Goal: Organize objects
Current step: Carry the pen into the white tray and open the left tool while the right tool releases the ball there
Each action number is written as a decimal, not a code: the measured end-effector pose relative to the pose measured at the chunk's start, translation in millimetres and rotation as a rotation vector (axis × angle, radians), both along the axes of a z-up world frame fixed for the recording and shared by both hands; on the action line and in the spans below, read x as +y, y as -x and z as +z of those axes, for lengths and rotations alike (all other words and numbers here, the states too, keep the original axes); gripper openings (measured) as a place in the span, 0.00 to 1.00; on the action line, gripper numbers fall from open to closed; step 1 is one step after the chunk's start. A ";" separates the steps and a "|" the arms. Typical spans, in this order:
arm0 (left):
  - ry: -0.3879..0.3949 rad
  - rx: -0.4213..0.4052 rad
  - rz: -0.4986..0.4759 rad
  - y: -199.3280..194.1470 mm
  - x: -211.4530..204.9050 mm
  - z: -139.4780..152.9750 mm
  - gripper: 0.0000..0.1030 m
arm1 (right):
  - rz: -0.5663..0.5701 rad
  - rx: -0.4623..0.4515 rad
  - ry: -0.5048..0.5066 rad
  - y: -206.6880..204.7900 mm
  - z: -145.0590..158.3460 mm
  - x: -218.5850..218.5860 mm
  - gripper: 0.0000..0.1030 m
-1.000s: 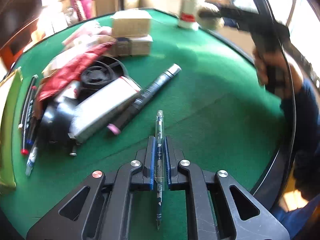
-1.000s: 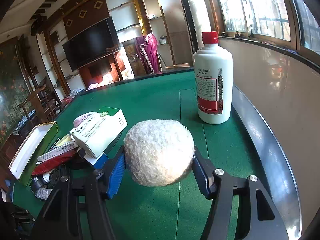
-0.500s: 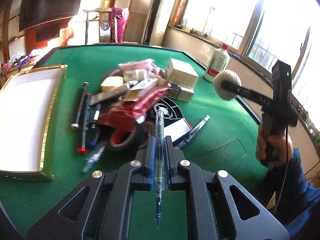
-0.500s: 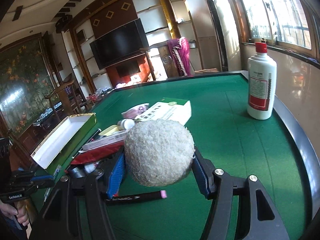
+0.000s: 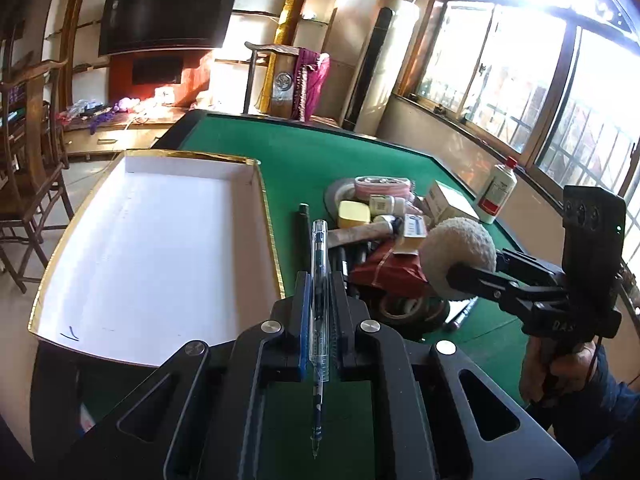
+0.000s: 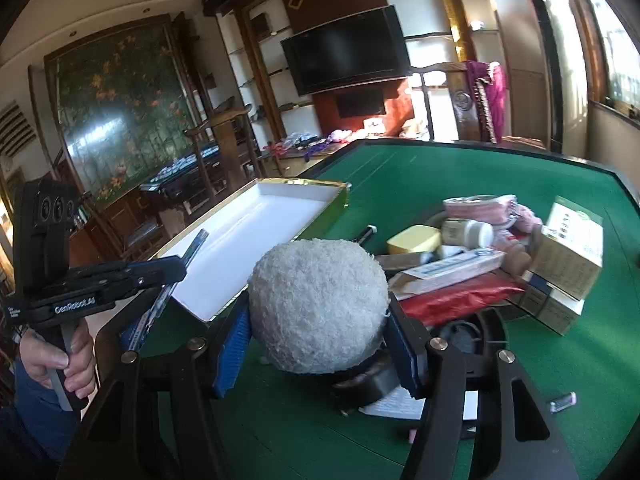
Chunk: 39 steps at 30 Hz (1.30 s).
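My left gripper (image 5: 319, 280) is shut on a clear pen (image 5: 319, 264) that lies lengthwise between its pads, held near the right rim of the white gold-edged box (image 5: 152, 248). My right gripper (image 6: 318, 320) is shut on a fluffy white ball (image 6: 318, 308), held above the green table near the box's (image 6: 256, 236) near corner. From the left wrist the ball (image 5: 458, 262) and right gripper (image 5: 464, 276) show at the right. The right wrist view has the left gripper (image 6: 180, 268) with the pen (image 6: 196, 246) at the left.
A heap of items (image 5: 384, 236) lies on the green table (image 5: 312, 160): a red packet (image 6: 452, 300), cartons (image 6: 568, 248), a yellow block (image 6: 412, 240), tape rolls, pens. A white bottle (image 5: 496, 192) stands by the far right edge. Wooden chairs stand left of the table.
Both grippers have swung left across the table toward the white box, each keeping its object. The bottle has left the right wrist view and the box has come close.
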<state>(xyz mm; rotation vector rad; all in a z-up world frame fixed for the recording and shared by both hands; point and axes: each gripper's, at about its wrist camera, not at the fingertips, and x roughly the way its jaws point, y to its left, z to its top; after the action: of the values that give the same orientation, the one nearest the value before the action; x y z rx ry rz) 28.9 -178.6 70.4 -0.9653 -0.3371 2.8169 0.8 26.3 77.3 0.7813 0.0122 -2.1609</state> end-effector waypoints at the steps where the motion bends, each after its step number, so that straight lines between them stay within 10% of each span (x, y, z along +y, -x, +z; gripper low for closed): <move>1: 0.001 -0.003 0.009 1.6 -6.9 0.3 0.08 | 0.018 0.000 -0.002 -2.6 0.5 -12.0 0.60; 9: 0.020 -0.072 0.077 40.2 -67.7 -4.2 0.08 | 0.133 0.009 -0.077 -2.8 13.4 -103.9 0.60; 22: 0.056 -0.292 0.188 139.8 -140.1 -45.4 0.08 | 0.054 -0.219 -0.228 135.6 -18.2 -223.4 0.60; 39: 0.031 -0.352 0.244 201.4 -177.9 -66.9 0.08 | -0.027 -0.282 -0.369 197.9 -55.6 -298.5 0.61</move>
<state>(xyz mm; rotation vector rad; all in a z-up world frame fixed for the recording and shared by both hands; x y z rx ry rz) -172.5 -356.5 3.5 -1.5274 -0.4815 2.8584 -197.1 -272.2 21.7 1.2982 0.2616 -2.0813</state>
